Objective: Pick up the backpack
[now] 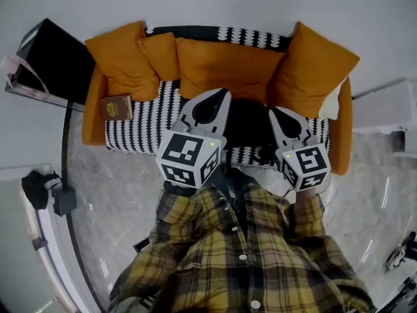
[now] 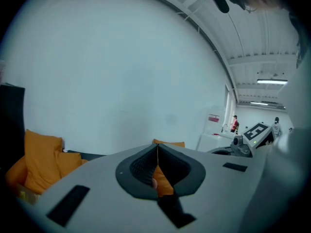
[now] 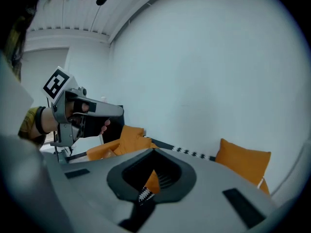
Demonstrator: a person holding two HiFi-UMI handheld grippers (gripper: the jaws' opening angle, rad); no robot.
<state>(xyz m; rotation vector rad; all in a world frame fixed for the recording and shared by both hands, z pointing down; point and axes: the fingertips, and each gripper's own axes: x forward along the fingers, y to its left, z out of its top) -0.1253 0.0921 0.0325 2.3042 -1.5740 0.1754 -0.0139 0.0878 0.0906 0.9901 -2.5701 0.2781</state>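
Observation:
A black backpack (image 1: 248,124) lies on the seat of the orange sofa (image 1: 94,119), mostly hidden between my two grippers in the head view. My left gripper (image 1: 221,92) is held over the seat just left of it, jaws shut with nothing in them. My right gripper (image 1: 273,110) hovers at the bag's right side, also shut and empty. In the left gripper view the closed jaws (image 2: 157,146) point at the wall above an orange cushion (image 2: 167,143). The right gripper view shows its shut jaws (image 3: 153,151) aimed at the sofa back. Neither gripper view shows the backpack.
Several orange cushions (image 1: 221,67) line the sofa back above a black-and-white striped cover (image 1: 143,126). A brown book (image 1: 117,107) lies on the seat's left end. A black cabinet (image 1: 55,57) stands at the left, a white table (image 1: 391,106) at the right, and black gear (image 1: 39,188) on the floor.

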